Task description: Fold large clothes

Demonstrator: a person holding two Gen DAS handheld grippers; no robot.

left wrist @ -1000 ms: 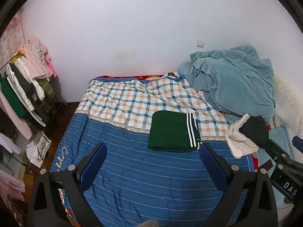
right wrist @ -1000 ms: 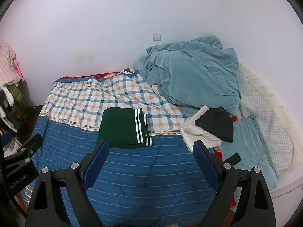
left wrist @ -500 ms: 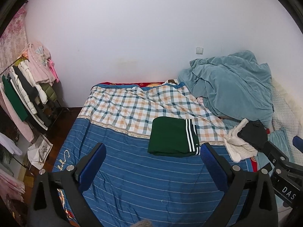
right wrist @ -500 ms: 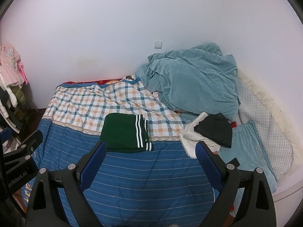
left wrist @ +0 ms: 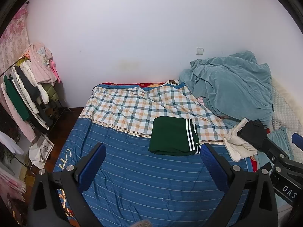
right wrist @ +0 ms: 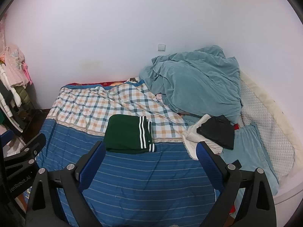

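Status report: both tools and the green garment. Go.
Left tool open, empty. Right tool open, empty. Green garment folded on the bed, untouched. Nothing blocking.

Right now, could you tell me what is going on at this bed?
A person holds a gripper in each hand above the bed. The left gripper and right gripper both have jaws open and empty. A green garment lies folded on the bedspread. A white and black pile beside it is not yet folded.
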